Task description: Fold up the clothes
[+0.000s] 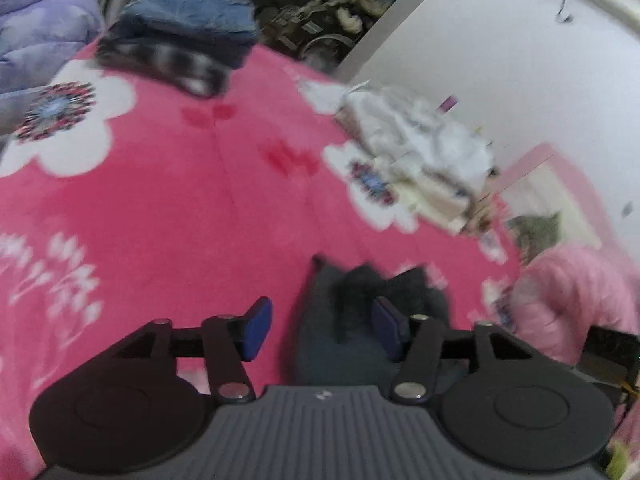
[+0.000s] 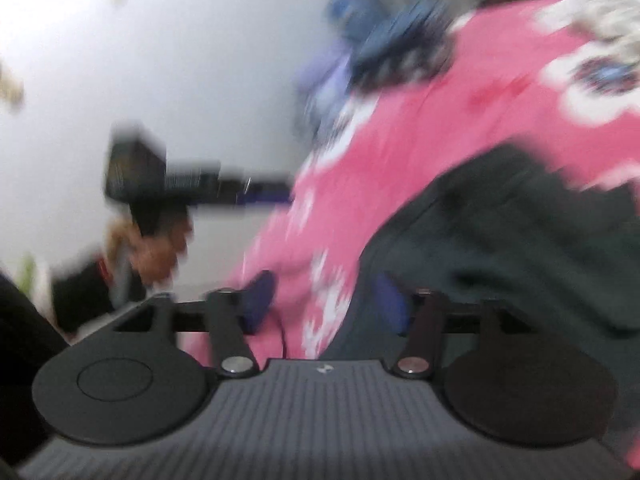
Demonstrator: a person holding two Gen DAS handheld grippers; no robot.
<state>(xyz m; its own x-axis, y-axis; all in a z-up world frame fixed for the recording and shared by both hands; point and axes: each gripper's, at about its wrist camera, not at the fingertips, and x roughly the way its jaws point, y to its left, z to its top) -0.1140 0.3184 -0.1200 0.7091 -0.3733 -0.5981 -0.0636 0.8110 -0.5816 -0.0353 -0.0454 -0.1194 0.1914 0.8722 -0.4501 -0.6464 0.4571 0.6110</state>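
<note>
A dark grey garment (image 1: 332, 356) lies crumpled on the pink flowered blanket (image 1: 180, 208) in the left wrist view. My left gripper (image 1: 322, 328) hangs over its left edge, open, with the cloth below the gap and no pad pressing on it. The right wrist view is blurred. In it the same dark garment (image 2: 520, 240) spreads to the right over the blanket (image 2: 400, 152). My right gripper (image 2: 325, 304) is open at the garment's near edge, with its right pad over the cloth. The left gripper (image 2: 160, 176), held by a hand (image 2: 156, 252), shows at the left of that view.
A folded stack of blue jeans (image 1: 188, 12) on a striped garment (image 1: 160, 60) sits at the blanket's far side. A white heap of clothes (image 1: 420, 148) lies at the right by the wall. A pink jacket (image 1: 576, 300) is at the right and a lavender one (image 1: 40, 20) at the far left.
</note>
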